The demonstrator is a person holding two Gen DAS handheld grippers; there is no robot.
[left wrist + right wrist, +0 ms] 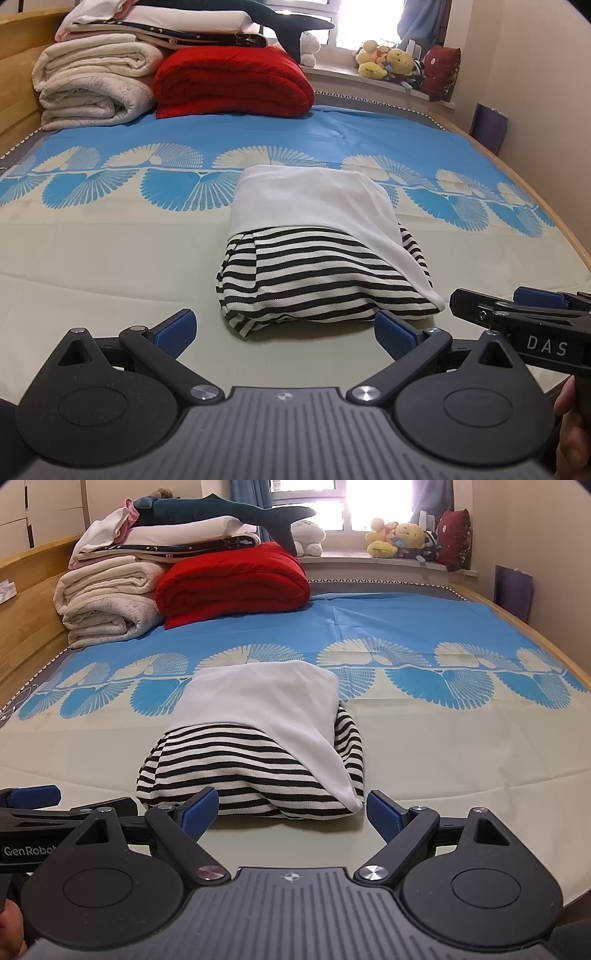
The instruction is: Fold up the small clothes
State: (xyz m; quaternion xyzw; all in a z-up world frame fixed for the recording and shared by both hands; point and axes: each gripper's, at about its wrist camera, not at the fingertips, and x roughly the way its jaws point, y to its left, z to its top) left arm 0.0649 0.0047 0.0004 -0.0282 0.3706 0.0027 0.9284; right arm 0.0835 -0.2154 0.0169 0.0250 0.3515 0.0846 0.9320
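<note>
A small garment lies folded into a compact bundle on the bed, black-and-white striped below with a plain white part on top. It also shows in the right wrist view. My left gripper is open and empty, just in front of the bundle's near edge. My right gripper is open and empty, its fingers either side of the bundle's near right corner. The right gripper also shows at the right edge of the left wrist view. The left gripper shows at the left edge of the right wrist view.
The bed sheet is cream near me and blue with fan patterns farther off. A red folded blanket and a stack of cream blankets sit at the far left. Plush toys line the windowsill. A wooden bed frame runs along the left.
</note>
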